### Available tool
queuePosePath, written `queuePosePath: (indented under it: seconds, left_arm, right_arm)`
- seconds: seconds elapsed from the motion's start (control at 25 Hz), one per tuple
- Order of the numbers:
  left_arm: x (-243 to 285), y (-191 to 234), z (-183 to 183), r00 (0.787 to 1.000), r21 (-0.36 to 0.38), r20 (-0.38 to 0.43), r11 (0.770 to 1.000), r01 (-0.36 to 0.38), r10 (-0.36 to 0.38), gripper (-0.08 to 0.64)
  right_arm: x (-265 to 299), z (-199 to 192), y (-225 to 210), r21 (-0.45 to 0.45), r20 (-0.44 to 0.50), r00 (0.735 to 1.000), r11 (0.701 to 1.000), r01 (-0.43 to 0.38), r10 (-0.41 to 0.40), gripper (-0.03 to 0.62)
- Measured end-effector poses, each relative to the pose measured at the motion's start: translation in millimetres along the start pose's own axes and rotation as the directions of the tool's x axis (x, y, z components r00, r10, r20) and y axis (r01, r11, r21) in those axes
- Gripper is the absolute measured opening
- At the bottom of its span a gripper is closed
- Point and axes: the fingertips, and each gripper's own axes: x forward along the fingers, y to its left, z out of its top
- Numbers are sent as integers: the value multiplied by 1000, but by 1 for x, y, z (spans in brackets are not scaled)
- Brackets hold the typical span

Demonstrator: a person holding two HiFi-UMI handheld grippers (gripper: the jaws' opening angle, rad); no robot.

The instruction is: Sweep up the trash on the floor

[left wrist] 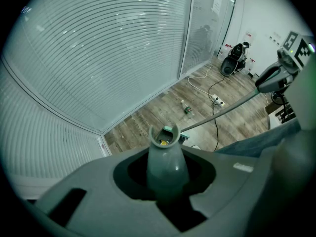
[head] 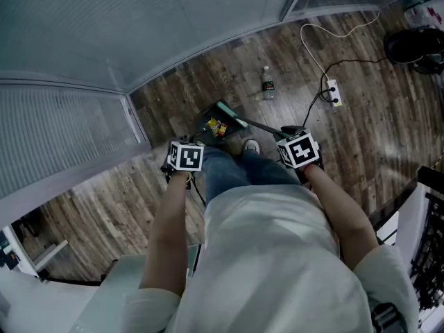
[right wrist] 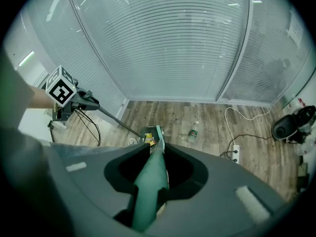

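Wood floor (head: pixel 361 130), head view hides my grips, gripper views show left gripper (head: pixel 184 157) clamping grey dustpan handle (left wrist: pixel 166 162), right gripper (head: pixel 298 150) clamping teal broom handle (right wrist: pixel 150 181).

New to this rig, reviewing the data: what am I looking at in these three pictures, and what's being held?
No robot here: a person holds tongs in each hand. The head view looks down from a camera on the person's head; the other two come from cameras riding on the tongs. The left tongs are shut on a grey dustpan handle; the right tongs are shut on a teal broom handle. The dustpan sits on the wood floor with yellow trash in it. Also on the floor: a bottle and a power strip.
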Motion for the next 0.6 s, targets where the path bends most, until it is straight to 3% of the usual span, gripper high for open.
queuePosePath:
  seconds: [0.6]
  left_arm:
    - [-2,-2,1,1000,3,-2,1000,-16,16,92]
  right_arm:
    - [-21,9,-63,180,75,993,981,71,-86,101]
